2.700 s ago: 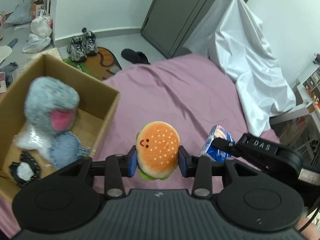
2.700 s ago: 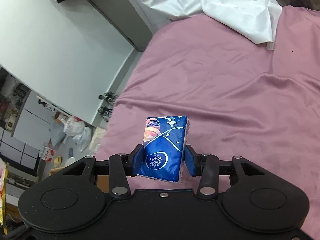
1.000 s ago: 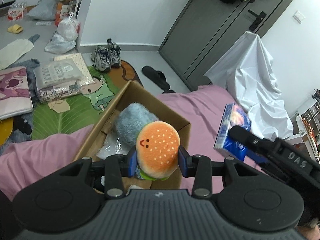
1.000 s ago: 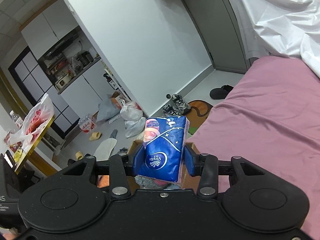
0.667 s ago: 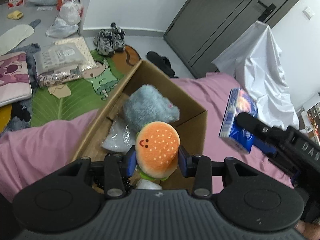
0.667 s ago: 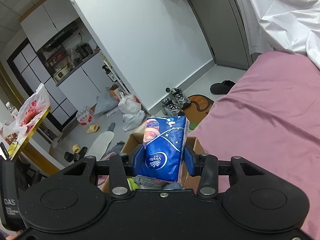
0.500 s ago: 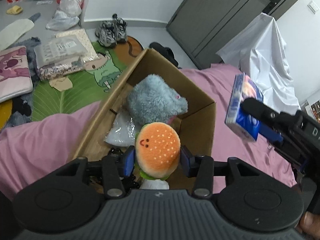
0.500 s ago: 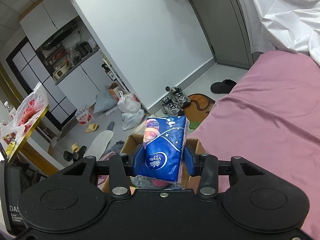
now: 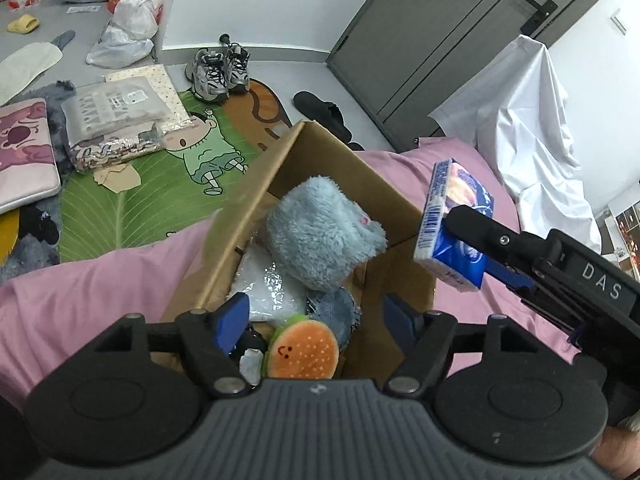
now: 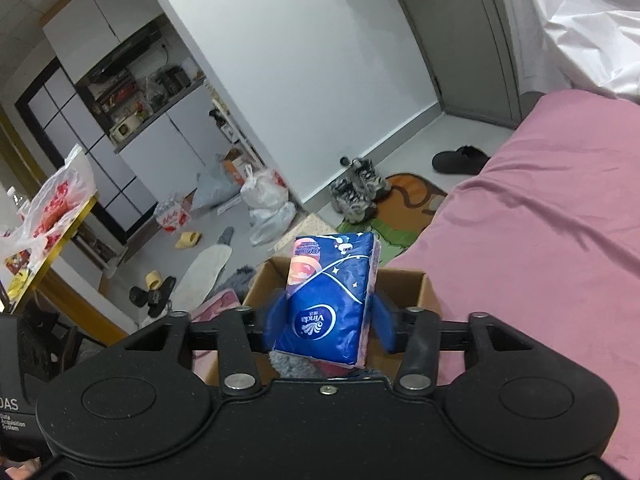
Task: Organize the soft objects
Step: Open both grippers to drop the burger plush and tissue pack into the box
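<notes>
As its jaws are opening wide, the left gripper [image 9: 316, 316] is dropping the burger plush [image 9: 303, 353] into the cardboard box [image 9: 400, 280]; beyond, the right gripper [image 10: 329, 326], loosening around the tissue pack [image 10: 330, 298], should be clearing the rim first.

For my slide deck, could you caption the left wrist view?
Left hand-held gripper, jaws just opened, above the burger plush lying in the cardboard box.
</notes>
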A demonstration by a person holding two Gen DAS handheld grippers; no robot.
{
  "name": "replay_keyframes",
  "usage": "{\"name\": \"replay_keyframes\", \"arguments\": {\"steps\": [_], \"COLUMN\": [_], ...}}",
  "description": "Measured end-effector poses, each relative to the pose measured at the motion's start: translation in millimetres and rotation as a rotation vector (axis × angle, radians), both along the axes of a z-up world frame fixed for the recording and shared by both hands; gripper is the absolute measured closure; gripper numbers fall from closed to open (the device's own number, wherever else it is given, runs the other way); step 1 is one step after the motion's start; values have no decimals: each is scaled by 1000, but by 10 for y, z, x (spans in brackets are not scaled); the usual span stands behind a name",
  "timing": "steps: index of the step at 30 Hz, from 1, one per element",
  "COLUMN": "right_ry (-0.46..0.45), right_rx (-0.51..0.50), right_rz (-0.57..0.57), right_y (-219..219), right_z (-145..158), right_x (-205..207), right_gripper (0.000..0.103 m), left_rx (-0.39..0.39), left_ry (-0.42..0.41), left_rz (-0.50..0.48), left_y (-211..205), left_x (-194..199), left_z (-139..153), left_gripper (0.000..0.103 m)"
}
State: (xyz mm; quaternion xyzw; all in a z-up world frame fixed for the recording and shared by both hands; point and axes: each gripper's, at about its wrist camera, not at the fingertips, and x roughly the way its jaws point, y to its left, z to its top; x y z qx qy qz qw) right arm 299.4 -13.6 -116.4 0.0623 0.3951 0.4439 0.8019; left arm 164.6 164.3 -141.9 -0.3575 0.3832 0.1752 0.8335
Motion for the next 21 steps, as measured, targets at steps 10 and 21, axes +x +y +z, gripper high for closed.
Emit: {"name": "replay_keyframes", "arguments": {"steps": [10,21], "right_ry": [15,50], "right_rx": [-6,-41], "right_rz": [-93,-71], "right_y": [-128,-198], "right_z": [21,32], "right_x": [64,-14], "right_gripper": [29,24], "left_rx": [0,50], "left_ry": [-8,16], "left_rz": [-4,7], "left_y": [18,-59], "left_x": [-14,-71], "left_z": [77,252], "left_gripper": [31,22]}}
